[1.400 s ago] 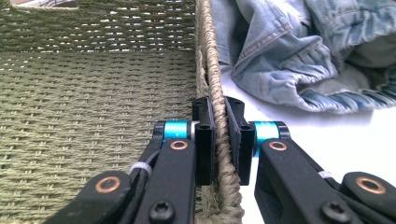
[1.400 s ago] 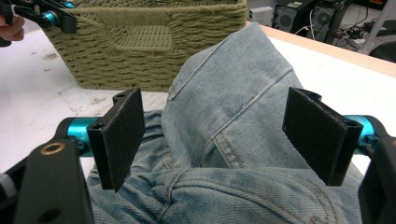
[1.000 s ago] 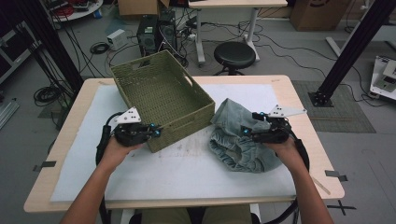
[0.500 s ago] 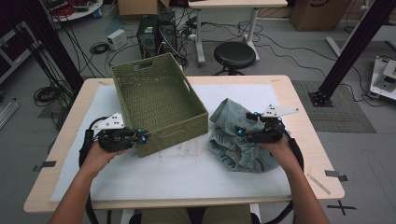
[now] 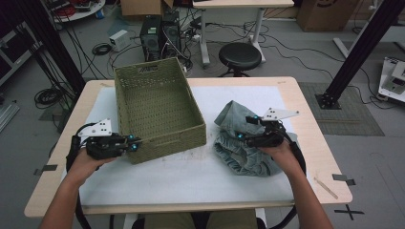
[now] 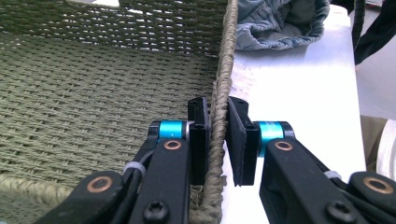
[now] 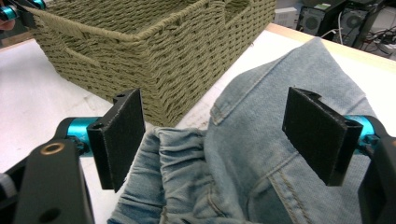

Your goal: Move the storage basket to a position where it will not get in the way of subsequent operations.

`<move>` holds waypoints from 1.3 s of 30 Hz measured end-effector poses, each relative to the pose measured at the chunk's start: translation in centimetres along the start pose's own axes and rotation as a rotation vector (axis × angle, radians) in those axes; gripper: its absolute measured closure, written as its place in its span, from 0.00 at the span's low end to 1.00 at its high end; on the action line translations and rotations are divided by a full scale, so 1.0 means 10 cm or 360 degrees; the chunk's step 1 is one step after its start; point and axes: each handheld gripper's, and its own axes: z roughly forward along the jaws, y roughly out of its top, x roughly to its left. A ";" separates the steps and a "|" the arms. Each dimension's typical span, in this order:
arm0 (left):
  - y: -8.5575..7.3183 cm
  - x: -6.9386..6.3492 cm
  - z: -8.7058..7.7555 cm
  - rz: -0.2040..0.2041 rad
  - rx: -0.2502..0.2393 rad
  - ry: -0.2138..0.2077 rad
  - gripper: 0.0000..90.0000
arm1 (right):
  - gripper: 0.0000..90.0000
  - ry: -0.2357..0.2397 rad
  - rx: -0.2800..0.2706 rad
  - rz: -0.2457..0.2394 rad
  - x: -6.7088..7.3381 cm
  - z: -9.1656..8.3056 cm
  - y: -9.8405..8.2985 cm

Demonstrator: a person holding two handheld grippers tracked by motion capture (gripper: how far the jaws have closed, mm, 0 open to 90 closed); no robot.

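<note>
basket rim (image 6: 218,121) between left gripper (image 6: 217,140) jaws

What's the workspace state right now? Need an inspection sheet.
Surface: white mat on a wooden table, lightly smudged.
Job's things: woven basket, empty; jeans crumpled beside it.
Clutter: tape strip on the table edge.
Grippers: left gripper straddles the basket's rim, jaws just been opening; right gripper wide open over the jeans.
Cables: floor cables behind the table.
Surroundings: stool, computer tower.
</note>
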 end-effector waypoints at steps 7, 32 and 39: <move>-0.03 0.02 -0.09 -0.0172 -0.0175 0.0076 0.64 | 0.24 0.0052 0.0008 -0.0028 0.13 0.08 0.06; -0.11 0.27 -0.32 -0.0519 -0.0311 0.0708 0.27 | 0.21 0.0343 0.0144 -0.0178 0.62 0.84 0.35; -0.11 0.32 -0.21 -0.0541 -0.0246 0.0684 0.28 | 0.21 0.0348 0.0126 -0.0165 0.64 0.84 0.33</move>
